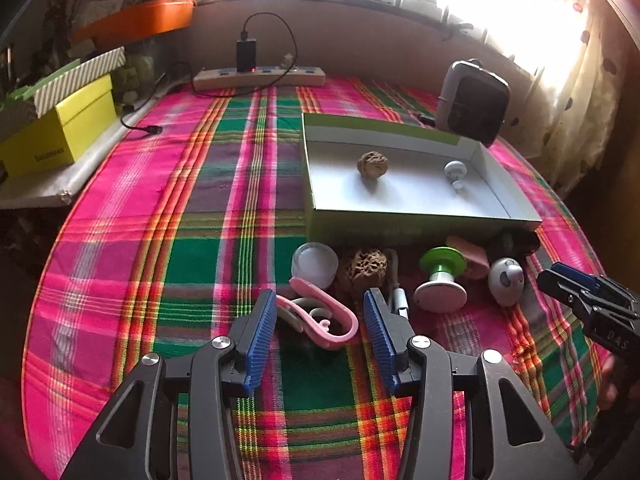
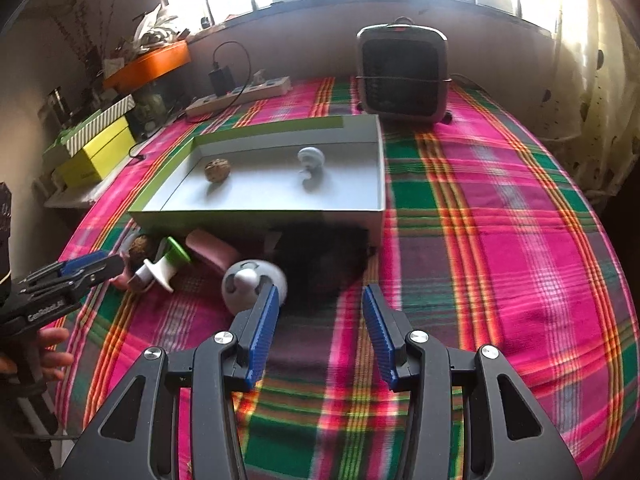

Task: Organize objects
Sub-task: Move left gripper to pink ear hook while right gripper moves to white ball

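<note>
My left gripper [image 1: 320, 304] stands open low over the plaid cloth, with a pink curly hook [image 1: 332, 322] lying between its fingers, untouched by the pads. Beyond it sit a white jar [image 1: 314, 266], a pitted brown nut [image 1: 364, 268], a green and white spool [image 1: 440, 276] and a white ball [image 1: 506, 280]. The green-walled box [image 1: 420, 226] behind them holds a brown nut [image 1: 372, 163] and a white knob [image 1: 456, 172]. My right gripper [image 2: 320, 300] is open beside the white ball [image 2: 250, 284], facing a blurred black thing [image 2: 320, 256] against the box [image 2: 256, 218].
A grey fan heater [image 2: 402, 76] stands behind the box. A power strip [image 1: 260, 74] with a black charger lies at the table's far edge. Yellow and striped boxes [image 1: 60, 132] and an orange planter [image 1: 140, 20] sit at the left. A curtain hangs at the right.
</note>
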Available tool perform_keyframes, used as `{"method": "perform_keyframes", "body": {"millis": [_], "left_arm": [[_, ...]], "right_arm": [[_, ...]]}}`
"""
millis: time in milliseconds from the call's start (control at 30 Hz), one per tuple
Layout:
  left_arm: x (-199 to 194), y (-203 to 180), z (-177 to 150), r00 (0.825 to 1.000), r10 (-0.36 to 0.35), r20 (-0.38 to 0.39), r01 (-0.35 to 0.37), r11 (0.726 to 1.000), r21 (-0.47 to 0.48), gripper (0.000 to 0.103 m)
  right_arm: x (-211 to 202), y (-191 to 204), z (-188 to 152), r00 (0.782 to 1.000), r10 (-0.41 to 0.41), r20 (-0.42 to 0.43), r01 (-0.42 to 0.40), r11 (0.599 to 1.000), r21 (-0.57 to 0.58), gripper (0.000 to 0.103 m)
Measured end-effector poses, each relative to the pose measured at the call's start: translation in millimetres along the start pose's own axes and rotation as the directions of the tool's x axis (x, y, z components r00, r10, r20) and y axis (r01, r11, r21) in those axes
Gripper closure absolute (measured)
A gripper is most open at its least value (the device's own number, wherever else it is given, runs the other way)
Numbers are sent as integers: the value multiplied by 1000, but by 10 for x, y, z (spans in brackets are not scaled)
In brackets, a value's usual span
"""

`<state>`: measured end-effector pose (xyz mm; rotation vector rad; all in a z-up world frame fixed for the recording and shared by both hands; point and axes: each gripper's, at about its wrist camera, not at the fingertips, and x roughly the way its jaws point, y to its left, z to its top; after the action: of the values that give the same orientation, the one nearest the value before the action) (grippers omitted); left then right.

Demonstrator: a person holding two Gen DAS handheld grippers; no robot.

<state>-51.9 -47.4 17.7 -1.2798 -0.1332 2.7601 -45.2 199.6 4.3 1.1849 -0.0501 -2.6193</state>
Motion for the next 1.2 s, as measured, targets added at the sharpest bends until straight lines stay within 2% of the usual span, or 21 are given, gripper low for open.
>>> {"method": "perform_keyframes", "body": {"millis": [567,633,733,1200], "left_arm": [[59,165,-50,997,67,-36,-68,997,-23,59],[64,188,-53,997,70,-37,-71,997,-27,59],[73,211,-48,997,70,-37,-71,997,-28,59],[122,205,8,998,52,-36,-54,998,-41,59]], "right_arm": [[192,247,-20,996,74,-41,-75,996,-44,57],[221,253,-10,996,79,-45,-80,996,-37,57],[240,260,6,996,78,-44,-80,996,-32,50],[292,228,39,997,64,-35,-64,998,18,50]]}}
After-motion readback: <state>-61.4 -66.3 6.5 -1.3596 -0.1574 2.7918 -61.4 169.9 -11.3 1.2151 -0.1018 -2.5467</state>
